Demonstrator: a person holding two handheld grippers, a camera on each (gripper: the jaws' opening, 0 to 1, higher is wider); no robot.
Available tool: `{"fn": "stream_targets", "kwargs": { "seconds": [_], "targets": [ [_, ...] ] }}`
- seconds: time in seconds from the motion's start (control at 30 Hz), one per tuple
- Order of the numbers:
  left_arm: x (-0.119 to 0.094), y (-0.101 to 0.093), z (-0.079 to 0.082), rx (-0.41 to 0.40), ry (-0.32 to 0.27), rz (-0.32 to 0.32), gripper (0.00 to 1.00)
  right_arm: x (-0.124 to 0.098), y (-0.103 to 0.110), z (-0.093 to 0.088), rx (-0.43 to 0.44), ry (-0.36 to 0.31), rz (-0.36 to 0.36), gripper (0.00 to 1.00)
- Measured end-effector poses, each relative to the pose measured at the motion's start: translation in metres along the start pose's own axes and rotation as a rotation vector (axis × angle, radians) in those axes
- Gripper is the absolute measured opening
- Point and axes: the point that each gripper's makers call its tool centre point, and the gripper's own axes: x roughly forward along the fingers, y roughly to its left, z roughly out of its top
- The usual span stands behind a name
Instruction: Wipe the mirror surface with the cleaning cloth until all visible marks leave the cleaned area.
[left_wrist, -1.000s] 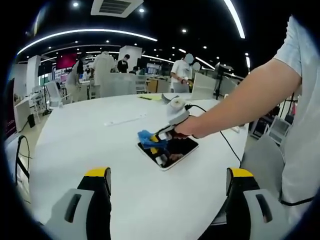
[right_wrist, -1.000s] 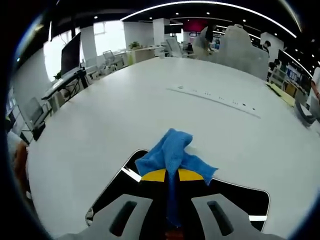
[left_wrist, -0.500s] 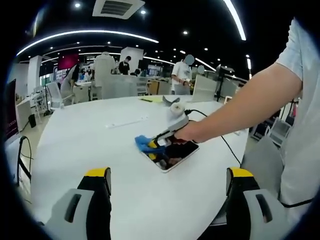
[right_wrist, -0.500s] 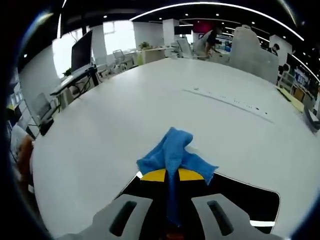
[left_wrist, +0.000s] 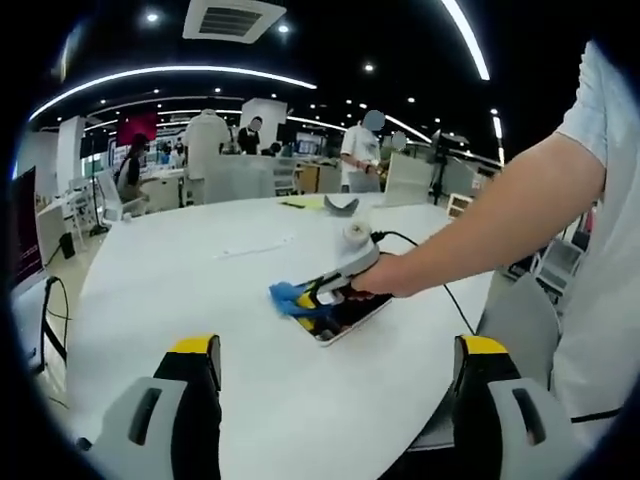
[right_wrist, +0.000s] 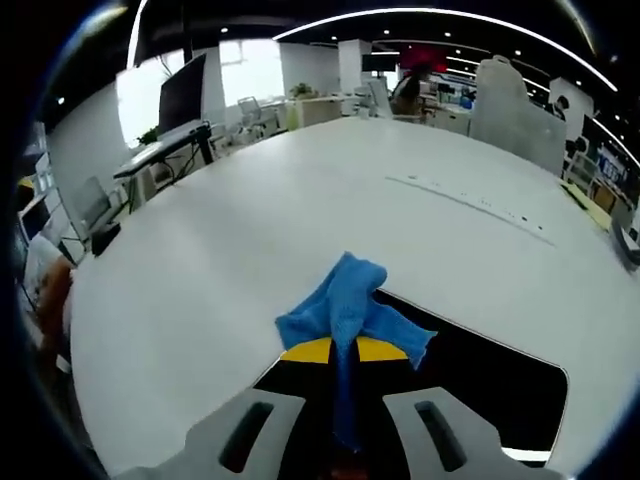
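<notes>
Right gripper view: cleaning cloth (right_wrist: 345, 310) seemingly on mirror (right_wrist: 480, 375), right gripper (right_wrist: 340, 352) clamped

Right claw (right_wrist: 343, 350) pinching blue cloth (right_wrist: 346, 304) over mirror (right_wrist: 480, 370)

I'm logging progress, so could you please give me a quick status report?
Right gripper shut on blue cloth, over mirror edge. Left gripper open, held back. Nothing in the way.

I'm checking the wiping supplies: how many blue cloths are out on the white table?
1. The blue cloth is clamped in the right gripper, at the edge of the mirror on the white table. No other shows.
</notes>
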Motion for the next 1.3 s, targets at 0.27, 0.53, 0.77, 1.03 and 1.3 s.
{"fn": "stream_targets", "kwargs": {
  "seconds": [0.27,0.53,0.77,1.03,1.3],
  "targets": [
    [-0.004,-0.012,-0.006,0.01,0.013,-0.007,0.99,-0.009,0.013,-0.01,-0.02,0.005,0.014,0.02],
    [-0.007,-0.024,-0.007,0.022,0.012,-0.026,0.99,-0.019,0.025,-0.019,-0.021,0.006,0.018,0.02],
    [-0.009,-0.031,-0.01,0.019,0.006,-0.016,0.99,-0.025,0.034,-0.027,-0.031,0.008,0.027,0.02],
    [-0.014,-0.038,-0.009,0.028,0.004,0.0,0.99,-0.033,0.041,-0.035,-0.005,0.006,0.038,0.02],
    [-0.019,-0.043,-0.013,0.019,0.003,0.028,0.99,-0.037,0.046,-0.039,-0.014,0.005,0.044,0.02]
  ]
}}
